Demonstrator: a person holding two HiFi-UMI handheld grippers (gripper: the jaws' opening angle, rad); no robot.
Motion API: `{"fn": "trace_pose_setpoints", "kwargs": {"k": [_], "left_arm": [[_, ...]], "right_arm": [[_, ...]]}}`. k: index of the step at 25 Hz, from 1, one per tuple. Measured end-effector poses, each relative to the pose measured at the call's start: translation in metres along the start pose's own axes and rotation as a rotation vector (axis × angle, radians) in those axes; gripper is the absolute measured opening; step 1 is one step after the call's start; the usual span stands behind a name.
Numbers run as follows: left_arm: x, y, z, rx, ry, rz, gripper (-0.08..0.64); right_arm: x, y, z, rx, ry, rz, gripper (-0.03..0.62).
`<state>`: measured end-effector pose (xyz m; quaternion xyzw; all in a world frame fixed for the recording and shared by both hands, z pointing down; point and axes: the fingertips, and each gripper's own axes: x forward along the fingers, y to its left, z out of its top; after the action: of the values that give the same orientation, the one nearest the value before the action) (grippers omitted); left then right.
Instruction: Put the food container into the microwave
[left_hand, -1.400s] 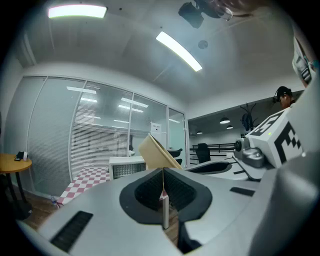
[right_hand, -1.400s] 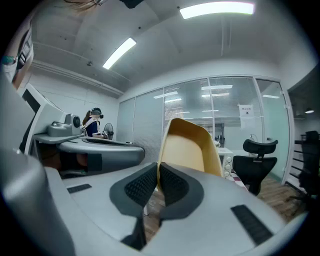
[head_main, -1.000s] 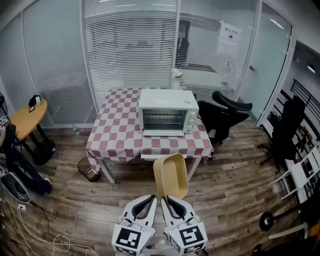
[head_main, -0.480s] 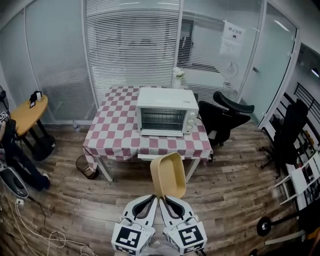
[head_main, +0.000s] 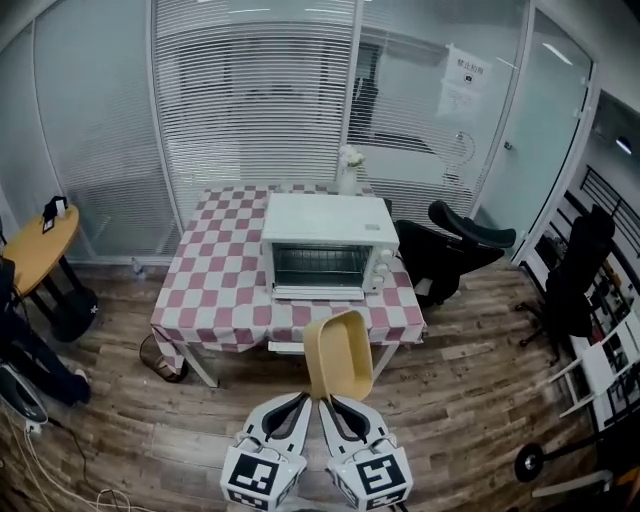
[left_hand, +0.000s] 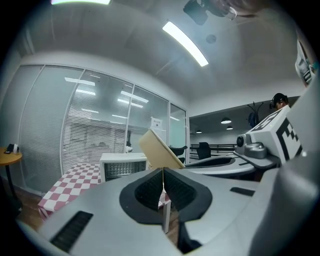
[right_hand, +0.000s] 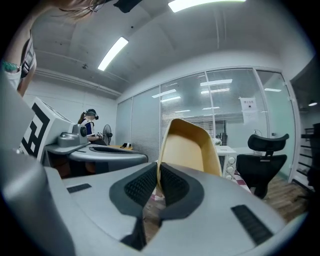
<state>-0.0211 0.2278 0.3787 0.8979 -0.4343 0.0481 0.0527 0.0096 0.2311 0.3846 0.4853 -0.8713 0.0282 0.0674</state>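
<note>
A white microwave (head_main: 325, 245) with its door shut stands on the red-and-white checked table (head_main: 215, 300) ahead. The tan food container (head_main: 338, 352) is held upright in front of me, short of the table's near edge. My right gripper (head_main: 328, 400) is shut on its lower rim; in the right gripper view the container (right_hand: 189, 150) rises from the closed right gripper (right_hand: 158, 174), with the microwave (right_hand: 227, 157) behind. My left gripper (head_main: 303, 400) sits close beside it, shut. In the left gripper view the left gripper (left_hand: 163, 175) has its pads pressed together, and the container (left_hand: 159, 152) shows just beyond.
Black office chairs (head_main: 455, 245) stand right of the table, another chair (head_main: 575, 270) farther right. A round yellow side table (head_main: 40, 240) is at the left, a wire basket (head_main: 155, 355) under the table's left corner. Glass walls with blinds lie behind. A white vase (head_main: 347, 170) stands behind the microwave.
The table and microwave have come a little nearer and shifted left in the head view. The container stays in the right gripper, both grippers unchanged.
</note>
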Motion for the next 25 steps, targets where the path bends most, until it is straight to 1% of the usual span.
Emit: {"fn": "trace_pose_setpoints", "kwargs": {"k": [5, 9, 14, 19, 23, 25], "left_arm": [[0.028, 0.041, 0.0, 0.016, -0.01, -0.037, 0.014], [0.053, 0.061, 0.006, 0.036, -0.003, -0.053, 0.014], [0.074, 0.085, 0.007, 0.028, 0.001, -0.067, 0.014], [0.09, 0.107, 0.009, 0.03, 0.004, -0.085, 0.014], [0.097, 0.13, 0.007, 0.026, 0.002, -0.085, 0.014], [0.098, 0.138, 0.001, 0.021, 0.023, -0.09, 0.014]], "right_arm": [[0.051, -0.012, -0.004, 0.0, -0.003, -0.028, 0.014], [0.08, -0.028, -0.004, 0.006, 0.014, -0.042, 0.014], [0.111, -0.038, -0.005, 0.014, 0.037, -0.049, 0.014], [0.141, -0.044, -0.003, 0.014, 0.044, -0.056, 0.014], [0.165, -0.043, -0.003, 0.018, 0.04, -0.056, 0.014], [0.172, -0.041, -0.006, 0.019, 0.047, -0.056, 0.014]]}}
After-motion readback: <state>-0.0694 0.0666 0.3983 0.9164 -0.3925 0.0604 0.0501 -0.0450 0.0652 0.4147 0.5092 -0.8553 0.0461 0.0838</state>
